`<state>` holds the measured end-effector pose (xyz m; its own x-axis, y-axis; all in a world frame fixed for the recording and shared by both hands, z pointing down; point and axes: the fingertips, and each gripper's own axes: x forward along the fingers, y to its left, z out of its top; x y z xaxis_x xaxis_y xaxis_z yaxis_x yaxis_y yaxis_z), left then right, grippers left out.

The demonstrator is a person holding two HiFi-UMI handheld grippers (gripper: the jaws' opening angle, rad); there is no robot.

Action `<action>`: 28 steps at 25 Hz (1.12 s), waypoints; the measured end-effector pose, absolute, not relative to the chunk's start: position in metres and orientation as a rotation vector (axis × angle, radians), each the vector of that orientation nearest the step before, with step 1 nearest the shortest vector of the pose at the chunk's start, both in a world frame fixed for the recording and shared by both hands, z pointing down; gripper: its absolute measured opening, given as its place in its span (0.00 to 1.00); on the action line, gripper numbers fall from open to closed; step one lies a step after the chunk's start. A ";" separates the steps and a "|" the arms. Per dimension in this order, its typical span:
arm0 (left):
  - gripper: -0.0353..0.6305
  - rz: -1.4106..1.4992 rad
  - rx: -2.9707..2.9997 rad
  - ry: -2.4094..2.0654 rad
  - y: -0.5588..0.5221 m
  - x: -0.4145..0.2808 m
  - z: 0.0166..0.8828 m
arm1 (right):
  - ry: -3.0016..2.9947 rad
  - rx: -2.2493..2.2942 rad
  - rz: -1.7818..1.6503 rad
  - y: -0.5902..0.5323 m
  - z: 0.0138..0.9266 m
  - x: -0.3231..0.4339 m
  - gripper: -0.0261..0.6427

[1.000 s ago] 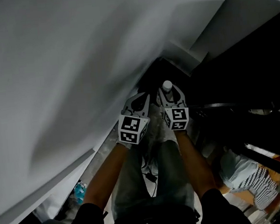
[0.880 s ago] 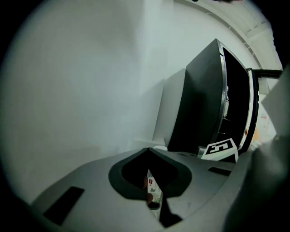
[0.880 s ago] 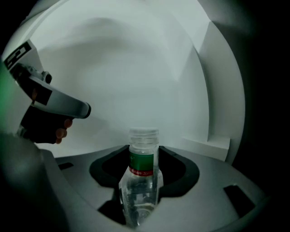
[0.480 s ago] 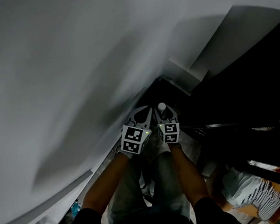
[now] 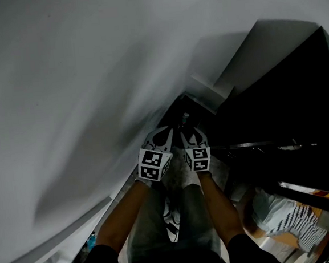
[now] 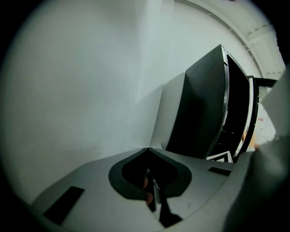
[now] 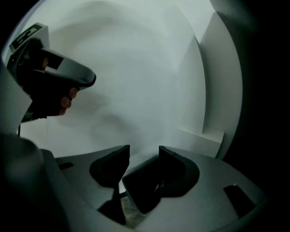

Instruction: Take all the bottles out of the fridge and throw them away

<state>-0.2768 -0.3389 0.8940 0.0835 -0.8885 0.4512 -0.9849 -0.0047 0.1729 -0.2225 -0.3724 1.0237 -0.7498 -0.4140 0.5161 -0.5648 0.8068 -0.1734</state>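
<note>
My right gripper (image 7: 144, 153) is clamped on a dark bottle (image 7: 146, 186); my left gripper (image 6: 148, 154) is closed on nothing; the black fridge (image 6: 201, 104) stands off to its right. I judge this the carry to a bin, not in view; next, find it and release. A second ago the bottle's white cap showed brighter and higher in the head view.

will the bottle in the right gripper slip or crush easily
Probably light: the right gripper alone carries the bottle. It may swivel or slip, as the jaws pinch it at just one spot. Too dark to judge its stiffness.
</note>
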 end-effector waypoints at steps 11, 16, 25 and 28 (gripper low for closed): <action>0.06 0.290 1.991 -1.798 -0.331 -0.240 0.688 | -2.582 0.833 0.467 -0.363 0.756 -0.178 0.15; 0.06 0.265 2.113 -1.762 -0.298 -0.224 0.609 | -2.593 0.943 0.413 -0.332 0.659 -0.158 0.07; 0.06 0.129 2.219 -1.704 -0.235 -0.184 0.498 | -2.635 1.102 0.412 -0.262 0.521 -0.106 0.05; 0.06 0.104 2.270 -1.641 -0.232 -0.162 0.471 | -2.637 1.165 0.404 -0.252 0.491 -0.081 0.05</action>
<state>-0.1618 -0.2322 0.4708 0.3316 -0.9089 0.2530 -0.9336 -0.2775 0.2266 -0.0812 -0.2524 0.4912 -0.6577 -0.6834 0.3168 -0.7470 0.6461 -0.1570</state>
